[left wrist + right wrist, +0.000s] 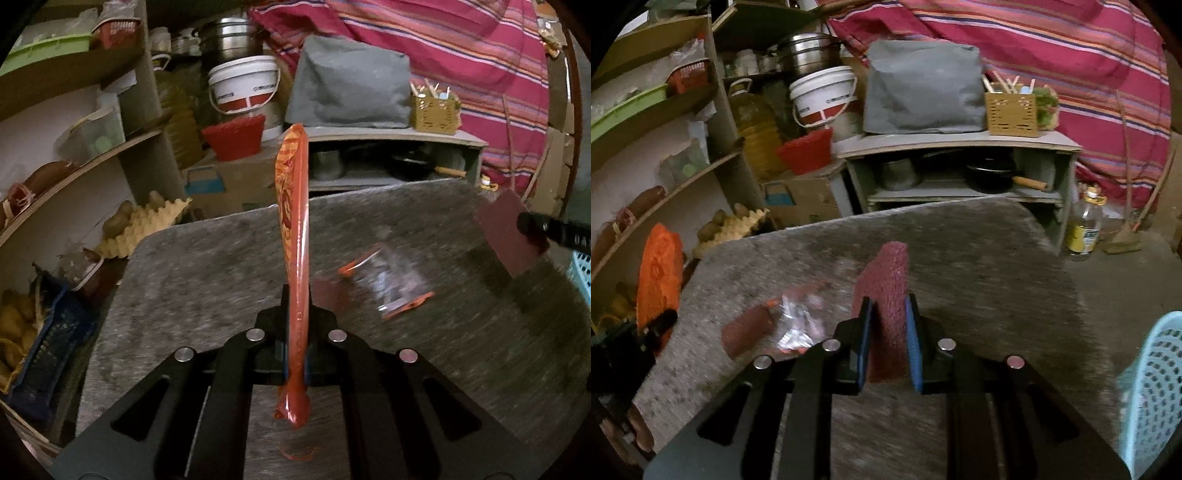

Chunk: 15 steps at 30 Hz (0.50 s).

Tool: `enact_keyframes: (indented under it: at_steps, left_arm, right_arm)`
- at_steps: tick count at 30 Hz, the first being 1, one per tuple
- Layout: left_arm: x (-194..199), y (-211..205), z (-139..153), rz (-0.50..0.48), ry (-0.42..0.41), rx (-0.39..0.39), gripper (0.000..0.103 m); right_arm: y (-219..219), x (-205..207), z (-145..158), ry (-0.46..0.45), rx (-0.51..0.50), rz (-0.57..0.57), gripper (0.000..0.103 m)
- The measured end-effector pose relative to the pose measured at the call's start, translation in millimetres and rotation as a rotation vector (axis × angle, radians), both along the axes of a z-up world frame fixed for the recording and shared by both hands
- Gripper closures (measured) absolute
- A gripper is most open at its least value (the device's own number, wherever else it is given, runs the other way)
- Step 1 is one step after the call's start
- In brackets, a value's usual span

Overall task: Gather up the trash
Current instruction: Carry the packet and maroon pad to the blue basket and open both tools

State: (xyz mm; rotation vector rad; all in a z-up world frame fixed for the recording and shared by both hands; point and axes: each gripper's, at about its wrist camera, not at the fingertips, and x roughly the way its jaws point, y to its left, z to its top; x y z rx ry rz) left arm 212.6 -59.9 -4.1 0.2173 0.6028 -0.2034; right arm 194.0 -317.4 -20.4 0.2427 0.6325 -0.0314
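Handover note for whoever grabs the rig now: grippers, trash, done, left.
Left gripper: shut on an orange wrapper, held upright.
Right gripper: shut on a maroon scrub pad.
On the table: a clear plastic wrapper and a brown piece.
Light blue basket at right.
Done: two items lifted. Left: likely bin them, then collect the rest.
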Motion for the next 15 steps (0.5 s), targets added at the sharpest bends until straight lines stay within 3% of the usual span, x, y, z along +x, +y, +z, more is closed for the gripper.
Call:
enact_keyframes:
  at_steps: [15]
  left_arm:
    - [-32.5, -110.0, 15.6, -0.115, -0.05, -0.038, 0.1]
  right_arm:
    - [-111.5, -92.2, 10.6, 0.006, -0.102, -0.173, 0.084]
